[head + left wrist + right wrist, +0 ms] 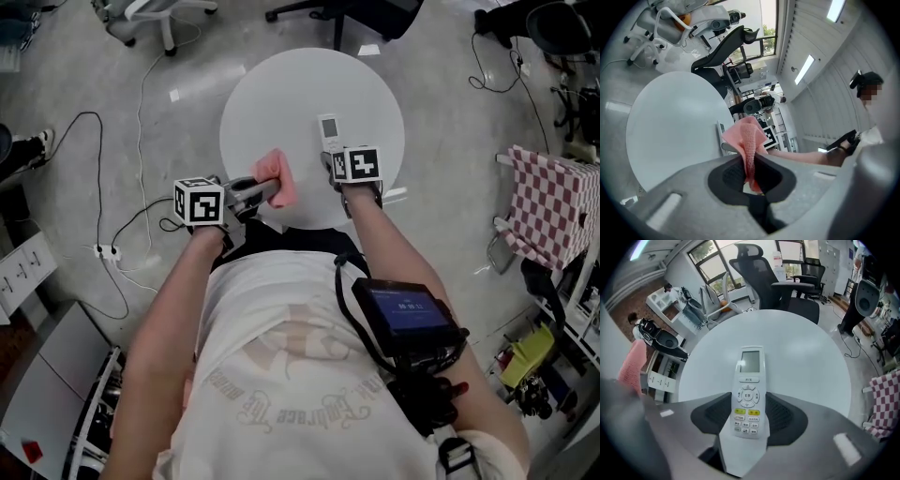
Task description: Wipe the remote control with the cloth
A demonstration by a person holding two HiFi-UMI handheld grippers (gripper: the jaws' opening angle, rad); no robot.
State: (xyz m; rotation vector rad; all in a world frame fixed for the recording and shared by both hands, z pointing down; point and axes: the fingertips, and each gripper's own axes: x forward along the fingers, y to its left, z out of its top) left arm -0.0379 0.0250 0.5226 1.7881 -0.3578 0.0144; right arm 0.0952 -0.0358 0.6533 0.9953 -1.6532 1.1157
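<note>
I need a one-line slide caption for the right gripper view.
The right gripper holds a white plastic remote control between its fingers, before a round white table.

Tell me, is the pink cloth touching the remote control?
Apart. The head view shows bare table between the cloth and the remote control.

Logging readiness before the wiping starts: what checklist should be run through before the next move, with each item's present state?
1. Left claw clamped on the pink waffle-weave cloth: ok.
2. Right claw pads against both sides of the white push-button remote control: ok.
3. Remote's button face uncovered for wiping: ok.
4. Cloth in contact with the remote: not ok, they are apart.
5. Remote's far end resting on the round white table: cannot tell.
</note>
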